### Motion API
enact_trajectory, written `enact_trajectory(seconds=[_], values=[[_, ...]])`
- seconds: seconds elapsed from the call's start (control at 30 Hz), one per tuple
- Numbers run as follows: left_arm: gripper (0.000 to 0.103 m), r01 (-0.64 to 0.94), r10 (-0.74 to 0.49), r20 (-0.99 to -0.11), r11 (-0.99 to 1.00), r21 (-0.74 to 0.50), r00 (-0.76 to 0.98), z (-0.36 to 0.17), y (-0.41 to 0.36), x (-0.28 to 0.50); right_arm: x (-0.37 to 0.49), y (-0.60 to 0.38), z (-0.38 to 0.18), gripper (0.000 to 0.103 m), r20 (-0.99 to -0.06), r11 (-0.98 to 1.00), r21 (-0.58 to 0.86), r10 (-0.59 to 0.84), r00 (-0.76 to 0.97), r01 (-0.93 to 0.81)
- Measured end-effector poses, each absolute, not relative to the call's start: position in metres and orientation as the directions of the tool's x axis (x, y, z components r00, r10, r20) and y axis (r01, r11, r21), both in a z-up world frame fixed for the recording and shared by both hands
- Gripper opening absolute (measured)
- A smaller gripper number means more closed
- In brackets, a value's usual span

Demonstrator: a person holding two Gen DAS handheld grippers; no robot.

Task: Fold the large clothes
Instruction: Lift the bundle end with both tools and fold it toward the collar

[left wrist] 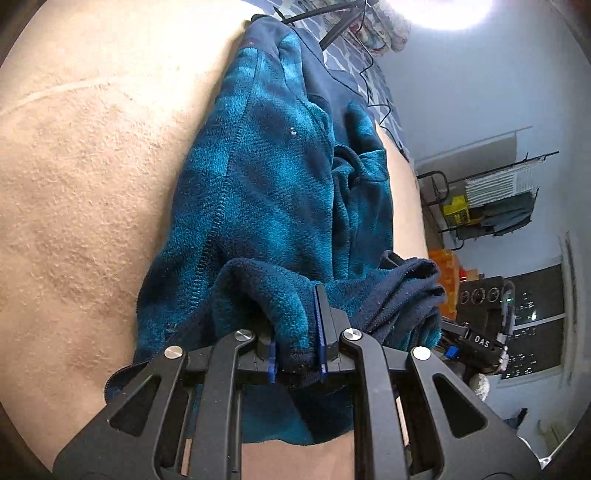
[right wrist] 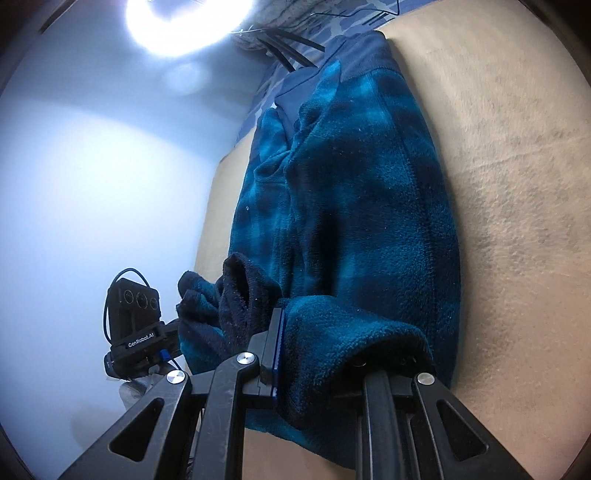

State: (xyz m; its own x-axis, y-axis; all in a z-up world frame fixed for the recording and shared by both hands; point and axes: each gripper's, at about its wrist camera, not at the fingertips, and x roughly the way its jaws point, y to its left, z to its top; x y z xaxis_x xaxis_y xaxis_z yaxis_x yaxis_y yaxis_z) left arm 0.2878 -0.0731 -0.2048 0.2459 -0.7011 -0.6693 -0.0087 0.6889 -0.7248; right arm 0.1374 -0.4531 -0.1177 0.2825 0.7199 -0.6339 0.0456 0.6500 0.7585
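Note:
A teal and navy checked fleece garment [left wrist: 280, 192] lies lengthwise on a beige textured surface [left wrist: 81, 192], bunched along its middle. In the left wrist view my left gripper [left wrist: 295, 326] is shut on a thick fold of the fleece's near edge, its blue pads [left wrist: 320, 332] pressing the cloth. The right wrist view shows the same fleece [right wrist: 354, 206]. There my right gripper [right wrist: 321, 336] is shut on the near edge too; one finger [right wrist: 275, 339] shows and cloth drapes over the other. A dark navy lining bunches between the two grippers [right wrist: 236, 295].
A metal rack [left wrist: 491, 195] with a yellow box and folded cloth stands to the right. Orange items [left wrist: 447, 266] sit below it. Black rods and cables [left wrist: 332, 26] lie at the far end on a blue patterned cloth. A bright lamp [right wrist: 188, 22] glares overhead.

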Motion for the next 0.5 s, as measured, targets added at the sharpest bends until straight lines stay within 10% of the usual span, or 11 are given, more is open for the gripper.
enact_trajectory(seconds=[0.17,0.4,0.5], values=[[0.022,-0.081,-0.747,-0.631,0.630,-0.772,0.208,-0.208,-0.065,0.293,0.136,-0.462,-0.121,0.025,-0.580,0.578,0.810,0.761,0.291,0.101],[0.061,-0.171,-0.845,-0.488,0.459,-0.872,0.221,-0.204,-0.049,0.295,0.125,-0.487,-0.122,0.039,-0.430,0.396,0.903,0.842,0.325,0.169],[0.070,-0.208,-0.872,-0.431,0.388,-0.898,0.234,-0.201,-0.044,0.298,0.117,-0.497,-0.120,0.093,-0.353,0.309,0.935,0.860,0.368,0.174]])
